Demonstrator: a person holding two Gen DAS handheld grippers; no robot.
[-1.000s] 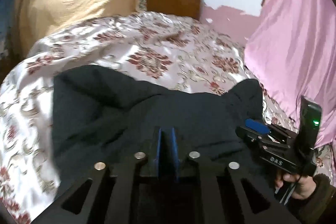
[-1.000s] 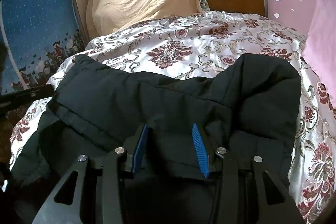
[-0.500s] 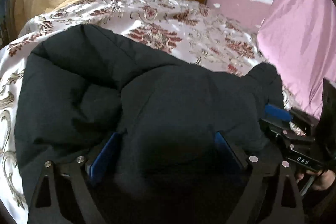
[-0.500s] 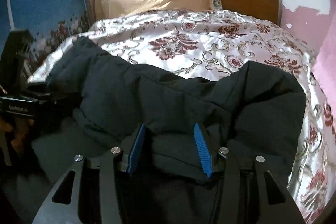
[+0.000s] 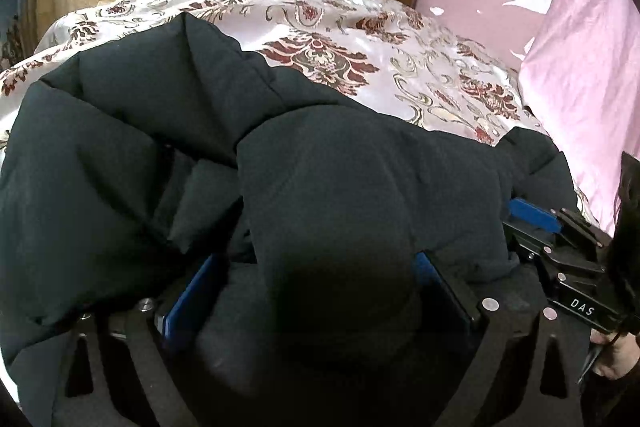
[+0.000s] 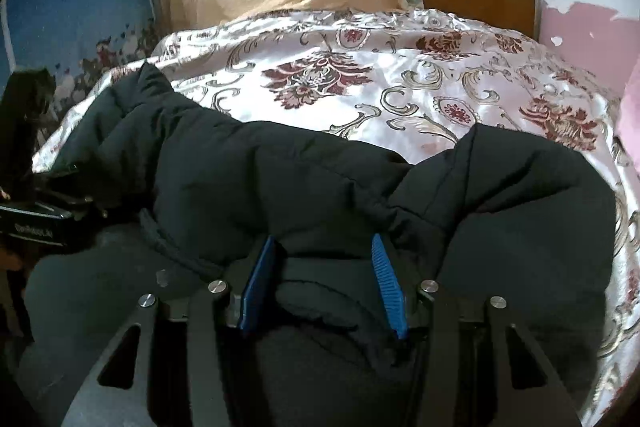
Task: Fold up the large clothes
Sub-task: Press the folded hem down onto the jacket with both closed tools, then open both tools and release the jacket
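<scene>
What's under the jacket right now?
The jacket lies on the floral bedspread, which shows beyond its far edge. Anything else beneath is hidden by the bulky fabric.

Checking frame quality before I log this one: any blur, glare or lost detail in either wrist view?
Left wrist view: the black jacket bulges close to the lens, soft and nearly featureless between the open left gripper; heavy fisheye bending. Right wrist view: sharper, jacket seams readable, the bedspread shows shiny glare patches, and the right gripper is crisp.
</scene>
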